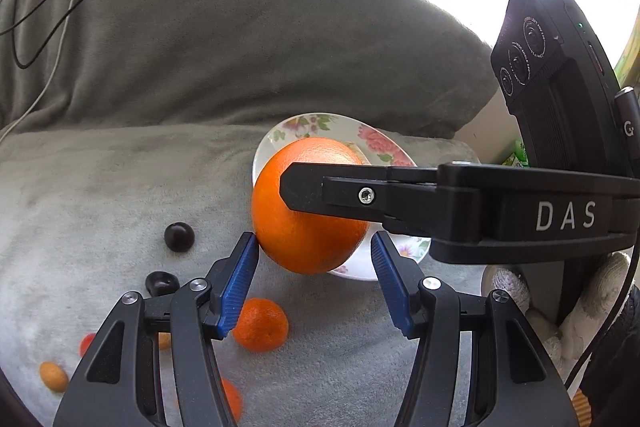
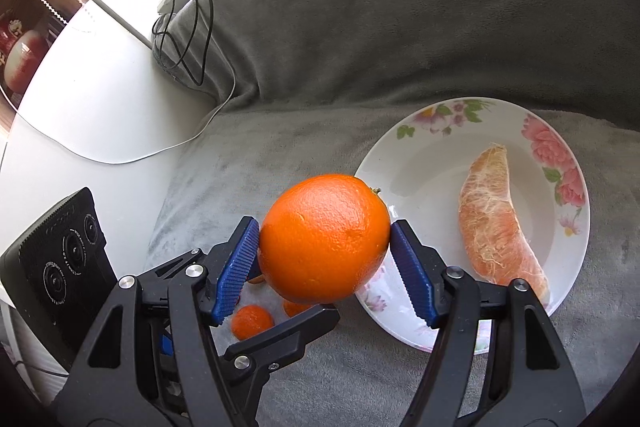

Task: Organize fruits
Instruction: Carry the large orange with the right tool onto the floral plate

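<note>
Clamped between the right gripper's (image 2: 324, 259) blue pads, just short of the flowered plate (image 2: 420, 155) ahead: a firm, heavy, waxy orange (image 2: 324, 239), best pinched across its widest girth; left gripper (image 1: 316, 283) parted, empty.

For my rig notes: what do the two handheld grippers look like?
Both are black plastic with silver screws and ribbed blue fingertip pads. The left gripper shows angular linkages. The right gripper bears white "DAS" lettering on its side and a black three-lens camera module with a thin cable.

"DAS" in white on right hand-held gripper (image 1: 326, 193) arm; other txt unreadable.
</note>
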`<state>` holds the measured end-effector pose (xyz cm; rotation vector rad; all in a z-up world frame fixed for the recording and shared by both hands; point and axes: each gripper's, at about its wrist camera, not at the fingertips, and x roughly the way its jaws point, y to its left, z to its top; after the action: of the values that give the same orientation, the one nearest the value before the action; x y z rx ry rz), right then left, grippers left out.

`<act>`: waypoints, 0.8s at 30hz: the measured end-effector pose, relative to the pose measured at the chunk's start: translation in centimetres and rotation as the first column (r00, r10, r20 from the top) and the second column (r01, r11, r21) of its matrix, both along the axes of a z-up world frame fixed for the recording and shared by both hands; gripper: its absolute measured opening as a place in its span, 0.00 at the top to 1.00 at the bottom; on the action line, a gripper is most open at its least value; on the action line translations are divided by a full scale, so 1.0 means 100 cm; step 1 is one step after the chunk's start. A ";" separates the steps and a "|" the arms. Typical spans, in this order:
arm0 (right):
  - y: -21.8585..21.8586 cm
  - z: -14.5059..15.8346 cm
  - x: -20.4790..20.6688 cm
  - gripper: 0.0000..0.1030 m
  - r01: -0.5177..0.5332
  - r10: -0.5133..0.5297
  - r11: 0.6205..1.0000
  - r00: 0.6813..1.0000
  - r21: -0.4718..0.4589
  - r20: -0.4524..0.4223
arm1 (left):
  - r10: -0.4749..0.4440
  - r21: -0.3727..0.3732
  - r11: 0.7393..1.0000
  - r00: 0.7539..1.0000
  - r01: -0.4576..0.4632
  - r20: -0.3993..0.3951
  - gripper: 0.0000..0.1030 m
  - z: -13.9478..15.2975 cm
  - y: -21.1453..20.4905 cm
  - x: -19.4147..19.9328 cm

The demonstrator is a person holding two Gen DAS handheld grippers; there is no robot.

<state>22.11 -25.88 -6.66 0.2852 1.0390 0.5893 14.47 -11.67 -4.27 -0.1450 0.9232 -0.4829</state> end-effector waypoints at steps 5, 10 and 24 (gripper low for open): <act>-0.008 -0.002 0.000 0.31 0.009 -0.009 1.000 1.000 0.000 -0.009 | -0.011 0.002 1.000 1.000 0.011 -0.010 0.44 -0.005 -0.010 0.003; -0.013 -0.005 0.003 0.31 0.025 -0.025 1.000 0.999 0.003 -0.027 | -0.029 -0.004 1.000 0.999 0.029 -0.021 0.44 -0.008 -0.014 0.003; -0.037 0.020 -0.005 0.31 0.084 -0.086 0.996 0.994 0.036 0.061 | -0.060 0.003 0.998 0.998 0.060 -0.008 0.44 0.001 -0.012 -0.008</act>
<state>21.58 -29.55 -4.62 0.3374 0.9530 0.5360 13.66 -12.91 -4.18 -0.1164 0.9377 -0.5363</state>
